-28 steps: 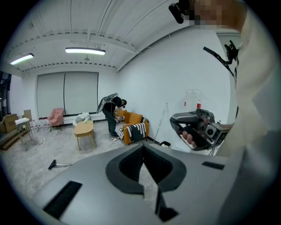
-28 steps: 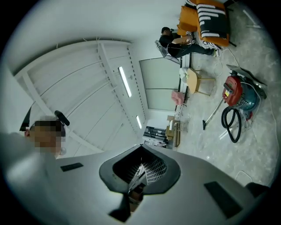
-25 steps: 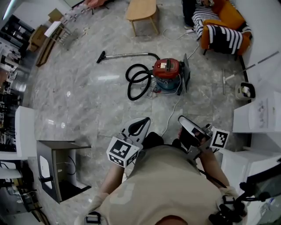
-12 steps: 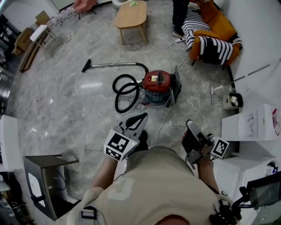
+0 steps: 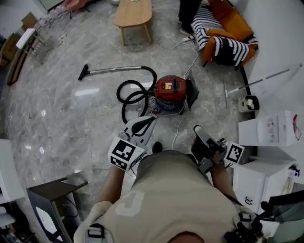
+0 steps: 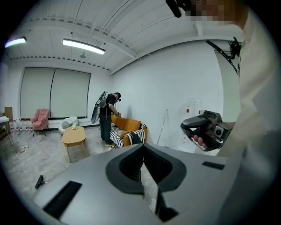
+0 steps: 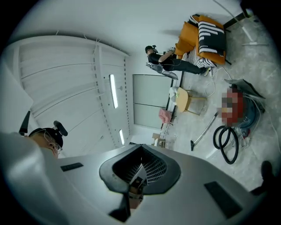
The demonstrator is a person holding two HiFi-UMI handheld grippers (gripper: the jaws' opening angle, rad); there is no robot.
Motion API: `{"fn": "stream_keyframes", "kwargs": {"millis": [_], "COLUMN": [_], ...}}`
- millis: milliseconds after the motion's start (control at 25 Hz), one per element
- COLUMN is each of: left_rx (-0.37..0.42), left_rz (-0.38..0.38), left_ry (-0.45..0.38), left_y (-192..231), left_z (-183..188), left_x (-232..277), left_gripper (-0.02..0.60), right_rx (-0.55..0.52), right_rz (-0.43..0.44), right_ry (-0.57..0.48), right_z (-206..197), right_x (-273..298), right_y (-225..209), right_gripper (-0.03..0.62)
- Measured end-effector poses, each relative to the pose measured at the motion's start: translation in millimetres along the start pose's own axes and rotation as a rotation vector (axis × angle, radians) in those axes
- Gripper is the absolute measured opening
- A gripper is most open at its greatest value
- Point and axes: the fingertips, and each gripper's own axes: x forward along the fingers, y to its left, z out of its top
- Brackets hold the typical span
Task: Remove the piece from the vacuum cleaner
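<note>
the left tool (image 5: 151,118) and the right tool (image 5: 198,132), both closed with nothing between their jaws, are held out at waist level ahead of the person carrying them. it looks like a carrying posture, not a grasp. the two point toward the far floor (image 5: 71,118), where the task's thing sits out of reach: the red vacuum cleaner (image 5: 171,88), far of the left tool and well apart from the right one.

the machine stands on the floor with its black hose (image 5: 130,95) looped in a loose coil at its left. from there the wand (image 5: 114,69) runs farther left to the floor nozzle (image 5: 83,72), laid flat as if parked after use. a dark flat panel (image 5: 192,92) leans at the cleaner's right side. which part is the piece to be removed cannot be told from here. a white cord (image 5: 179,126) trails from the machine toward the near side, between the tools.

the count: two tools, one vacuum cleaner, one hose, one wand, one nozzle, one cord. beyond them are one orange sofa (image 5: 223,26) with striped cushions at far right and one second person (image 5: 189,9) standing beside it.
</note>
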Motion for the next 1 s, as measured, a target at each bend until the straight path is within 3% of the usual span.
{"fn": "stream_keyframes", "kwargs": {"millis": [160, 480, 800, 1000], "left_rx": [-0.009, 0.009, 0.021, 0.018], "left_rz": [-0.025, -0.127, -0.047, -0.016], "left_ry": [0.013, 0.0, 0.063, 0.093], "left_y": [27.0, 32.9, 46.8, 39.5], "left_z": [-5.6, 2.8, 8.6, 9.3], "left_x": [-0.3, 23.1, 61.0, 71.3], "left_gripper": [0.003, 0.003, 0.003, 0.003], "right_rx": [-0.014, -0.063, 0.012, -0.005], "right_rz": [-0.024, -0.033, -0.007, 0.014], "right_ry": [-0.023, -0.002, 0.014, 0.055], "right_z": [1.6, 8.4, 48.5, 60.9], "right_x": [22.5, 47.9, 54.0, 51.4], "right_y": [-3.9, -3.0, -27.3, -27.0], "right_gripper": [0.002, 0.002, 0.002, 0.002]}}
